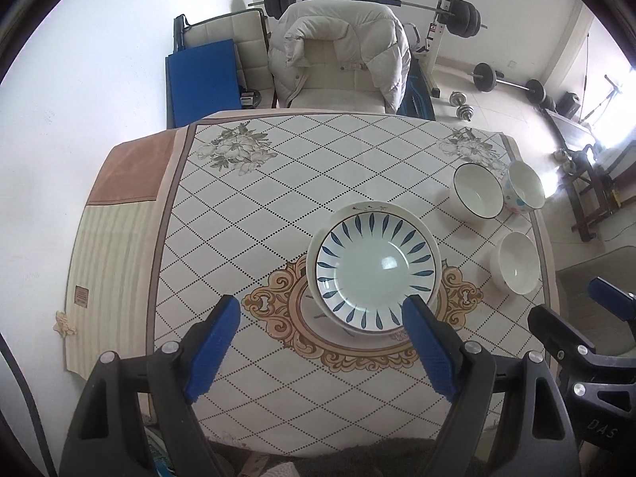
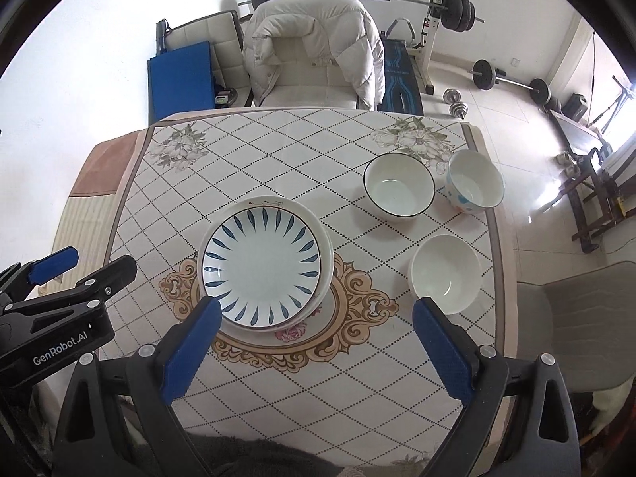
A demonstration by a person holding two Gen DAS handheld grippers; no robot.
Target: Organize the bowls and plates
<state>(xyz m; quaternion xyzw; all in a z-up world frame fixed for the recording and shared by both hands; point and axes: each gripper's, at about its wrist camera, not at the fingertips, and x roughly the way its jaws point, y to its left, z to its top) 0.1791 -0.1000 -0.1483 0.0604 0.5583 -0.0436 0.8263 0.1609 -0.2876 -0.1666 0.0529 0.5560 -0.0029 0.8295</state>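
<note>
1. Left gripper (image 1: 320,348): jaws wide apart, nothing btw them. It hangs above the table (image 1: 278,167), pointing steeply down.
2. Right gripper (image 2: 316,348): jaws also spread wide, holding nothing, same height approx. and just beside the left one.
3. Plate stack (image 2: 266,262): blue-leaf plate on top, at least one more plate under it, near centre of the table on the gold ornament. Top plate sits a bit off-centre, shifted toward 7 o'clock, so the rim under it shows at 12 to 3 o'clock.
4. Bowls, seen from the right wrist: black-rim bowl (image 2: 398,187) at 2 o'clock from the stack; dotted bowl (image 2: 475,185) just beside it, maybe touching, cannot tell; plain white bowl (image 2: 445,272) at 3 o'clock, apart from the others.
5. Judgement: plates look stacked already, bowls not yet nested.
6. Risks:
   - Dotted bowl and plain bowl stand near the table edge; a sideways push could send them off.
   - Glazed rims are slippery; a thin pinch on the wall may let a bowl tilt or drop.
   - The two grippers are close together, so they may collide when reaching.
   - Lowering a bowl crooked into another could chip it.
</note>
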